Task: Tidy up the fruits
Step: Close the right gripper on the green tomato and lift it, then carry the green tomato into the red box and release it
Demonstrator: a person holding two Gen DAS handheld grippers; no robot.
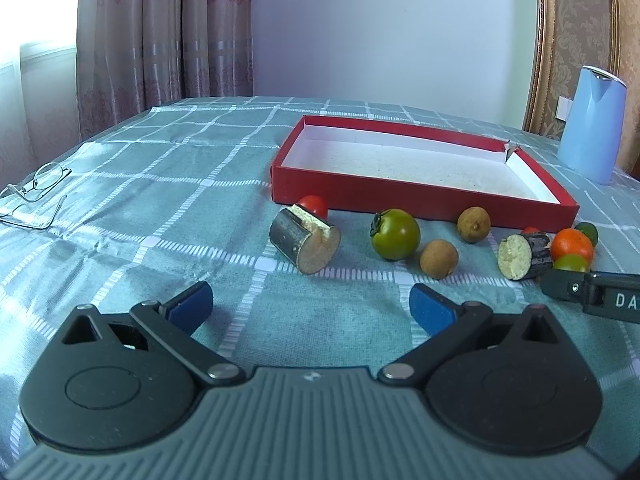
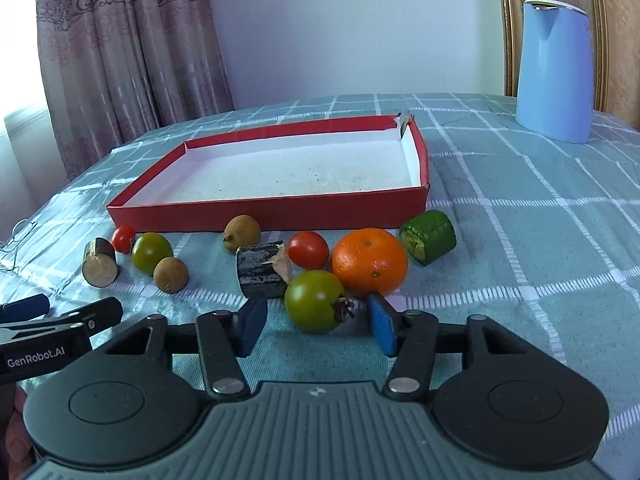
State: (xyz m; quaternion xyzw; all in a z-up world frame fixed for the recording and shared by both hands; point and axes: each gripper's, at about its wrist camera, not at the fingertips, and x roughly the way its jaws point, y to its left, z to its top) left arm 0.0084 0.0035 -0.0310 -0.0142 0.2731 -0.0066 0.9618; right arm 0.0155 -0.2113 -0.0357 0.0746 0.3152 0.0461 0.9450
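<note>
- My left gripper (image 1: 310, 306) — jaws wide, nothing between them, over bare cloth short of the fruit row.
- My right gripper (image 2: 318, 326) — narrowed around the green tomato (image 2: 314, 300), pads either side, not yet touching.
- Tomato sits just before the orange (image 2: 370, 260), near the empty red tray (image 2: 272, 210).
- Likely light, smooth-skinned, bruisable — I'd pinch gently across its widest middle, clear of the stem.

Checked bedspread (image 2: 520, 240) — bears red tray (image 2: 280, 210), fruits, log pieces, glasses (image 1: 36, 192), blue jug (image 2: 554, 68).
</note>
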